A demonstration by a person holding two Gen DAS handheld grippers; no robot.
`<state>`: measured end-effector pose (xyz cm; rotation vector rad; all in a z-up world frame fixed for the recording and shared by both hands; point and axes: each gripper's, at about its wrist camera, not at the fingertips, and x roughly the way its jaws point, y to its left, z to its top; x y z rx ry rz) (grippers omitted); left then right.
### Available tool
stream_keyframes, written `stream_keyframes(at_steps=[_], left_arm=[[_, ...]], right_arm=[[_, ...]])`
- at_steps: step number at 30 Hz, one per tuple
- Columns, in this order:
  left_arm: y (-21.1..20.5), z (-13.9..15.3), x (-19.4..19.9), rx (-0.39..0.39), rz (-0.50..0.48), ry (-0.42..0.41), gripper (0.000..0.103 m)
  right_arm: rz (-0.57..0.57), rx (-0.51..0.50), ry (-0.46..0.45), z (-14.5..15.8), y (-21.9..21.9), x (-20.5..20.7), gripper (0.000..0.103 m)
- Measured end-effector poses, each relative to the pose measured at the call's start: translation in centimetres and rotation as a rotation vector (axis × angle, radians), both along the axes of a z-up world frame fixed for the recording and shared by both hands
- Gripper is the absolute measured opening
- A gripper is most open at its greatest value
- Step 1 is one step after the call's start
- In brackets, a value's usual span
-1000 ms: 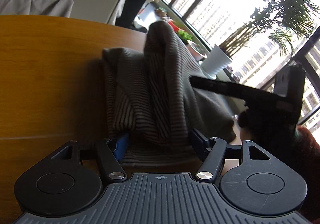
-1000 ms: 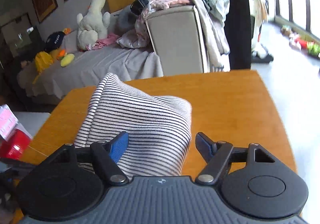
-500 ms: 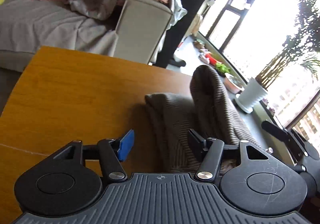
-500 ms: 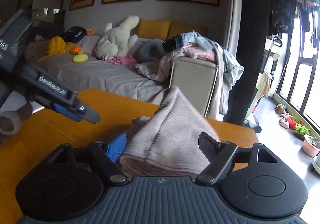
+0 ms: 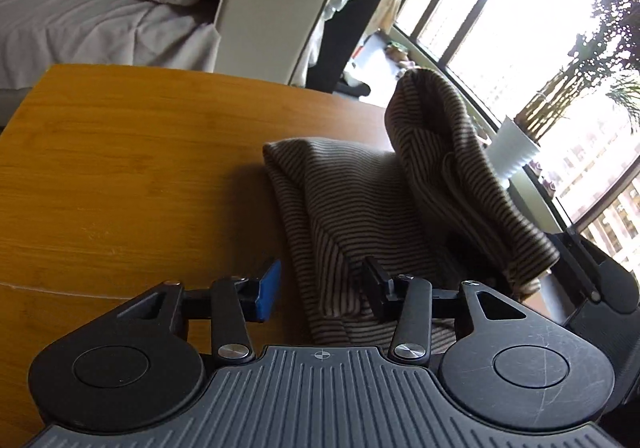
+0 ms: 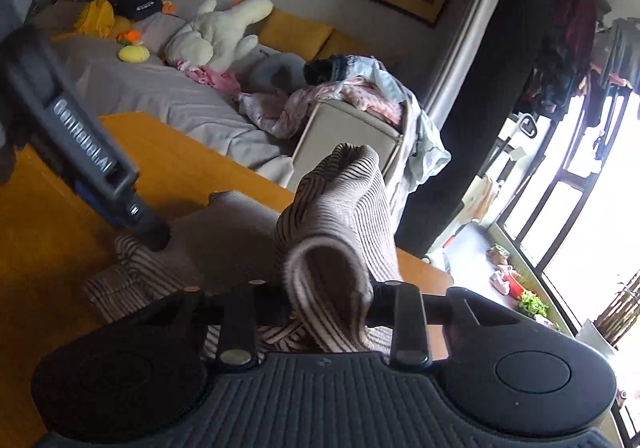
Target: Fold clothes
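A striped knit garment (image 5: pixel 352 207) lies partly folded on the wooden table (image 5: pixel 120 167). My left gripper (image 5: pixel 320 284) is open, its fingers straddling the garment's near left edge without pinching it. My right gripper (image 6: pixel 320 308) is shut on a folded edge of the garment (image 6: pixel 340 215) and holds that part raised above the rest. In the left wrist view the raised part (image 5: pixel 448 151) hangs from the right gripper (image 5: pixel 600 280) at the right. In the right wrist view the left gripper (image 6: pixel 80 151) hovers at the left over the garment's flat part.
A grey sofa (image 6: pixel 160 87) with plush toys and a beige armchair (image 5: pixel 272 15) piled with clothes stand beyond the table's far edge. A white plant pot (image 5: pixel 516 151) stands by the windows at the right.
My left gripper has let go of the garment and opened, then shifted left. My right gripper has closed on the garment's edge and lifted it, swinging toward the left.
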<state>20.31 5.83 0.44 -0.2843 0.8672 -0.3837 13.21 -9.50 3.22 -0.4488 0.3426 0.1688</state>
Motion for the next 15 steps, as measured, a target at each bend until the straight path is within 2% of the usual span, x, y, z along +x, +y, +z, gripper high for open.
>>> stream_keyframes(at_steps=[4, 6, 7, 11, 15], left_arm=[[-1.0, -0.9, 0.0, -0.042, -0.046, 0.042, 0.045], [-1.2, -1.5, 0.3, -0.074, -0.051, 0.073, 0.045], [-1.2, -1.9, 0.4, -0.095, -0.053, 0.085, 0.045], [-1.2, -2.4, 0.3, -0.135, -0.074, 0.074, 0.047], [-0.3, -2.9, 0.0, -0.188, -0.091, 0.071, 0.046]], right_arm=[[-0.011, 0.198, 0.045, 3.8, -3.8, 1.0, 0.022], [0.04, 0.311, 0.079, 5.3, -4.5, 1.2, 0.022], [0.074, 0.332, 0.093, 5.7, -4.2, 1.2, 0.022], [0.211, 0.302, 0.15, 5.3, -1.2, 1.0, 0.022], [0.252, 0.229, 0.206, 2.9, 1.2, 1.0, 0.022]])
